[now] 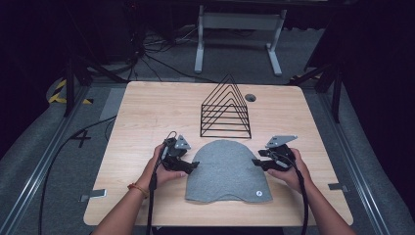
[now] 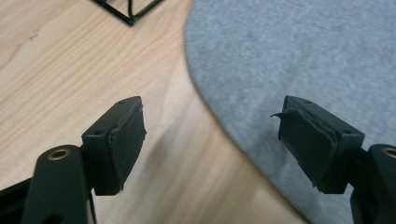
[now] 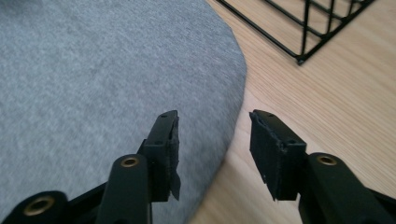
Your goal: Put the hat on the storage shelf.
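Centrally, a grey knit hat (image 1: 226, 171) is laid flat on the near half of the wooden table (image 1: 147, 112), just before a black wire rack (image 1: 225, 108). The hat's left edge is straddled by the left tool (image 1: 192, 166), jaws spread wide. Its right edge is bracketed by the right tool (image 1: 255, 162), jaws likewise parted, nothing gripped.

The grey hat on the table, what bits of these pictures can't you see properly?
- Flat grey knitted hat: the small white round tag is too tiny to read in the high view.
- Its underside lies hidden against the light wooden table.
- Black wire triangular rack: cut off by the right gripper view's top edge.
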`<state>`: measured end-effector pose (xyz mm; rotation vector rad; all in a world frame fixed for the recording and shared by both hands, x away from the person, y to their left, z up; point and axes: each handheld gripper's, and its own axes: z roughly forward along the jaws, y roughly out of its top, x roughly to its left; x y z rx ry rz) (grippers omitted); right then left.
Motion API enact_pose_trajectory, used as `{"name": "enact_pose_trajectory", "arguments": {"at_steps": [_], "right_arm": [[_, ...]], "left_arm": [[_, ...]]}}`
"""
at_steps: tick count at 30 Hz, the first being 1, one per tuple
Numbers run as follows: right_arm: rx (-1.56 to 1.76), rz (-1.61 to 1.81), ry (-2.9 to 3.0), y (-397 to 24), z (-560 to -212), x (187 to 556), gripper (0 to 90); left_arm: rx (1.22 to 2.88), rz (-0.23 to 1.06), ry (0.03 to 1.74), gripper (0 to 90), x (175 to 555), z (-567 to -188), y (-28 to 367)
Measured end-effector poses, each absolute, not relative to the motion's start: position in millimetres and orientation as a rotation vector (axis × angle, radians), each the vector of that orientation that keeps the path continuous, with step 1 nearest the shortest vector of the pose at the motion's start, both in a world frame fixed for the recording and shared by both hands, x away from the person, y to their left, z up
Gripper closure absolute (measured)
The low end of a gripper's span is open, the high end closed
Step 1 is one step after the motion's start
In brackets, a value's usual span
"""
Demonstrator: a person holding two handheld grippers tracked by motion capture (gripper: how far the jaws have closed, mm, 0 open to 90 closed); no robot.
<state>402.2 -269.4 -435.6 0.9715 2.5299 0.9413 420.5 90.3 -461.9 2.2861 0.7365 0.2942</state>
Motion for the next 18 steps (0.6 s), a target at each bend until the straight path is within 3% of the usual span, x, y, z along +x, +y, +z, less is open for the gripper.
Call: {"name": "enact_pose_trajectory", "arguments": {"at_steps": [6,9,12,13,18], "right_arm": [[0.971,0.863,2.564,-255,-449,413,42.7],[0.991,0.893,2.570,-255,-452,413,42.8],[0.983,0.912,2.571,-255,-452,408,57.4],[0.979,0.915,2.584,-253,-451,406,65.2],[0.998,0.947,2.615,-252,-450,404,80.3]], "left_arm": [[2.311,0.245,0.729,25.8,428,-467,84],[2.324,0.216,0.705,26.9,424,-467,83],[2.322,0.218,0.681,32.5,419,-466,79],[2.330,0.210,0.662,38.5,417,-465,78],[2.343,0.180,0.641,56.1,414,-462,75]]}}
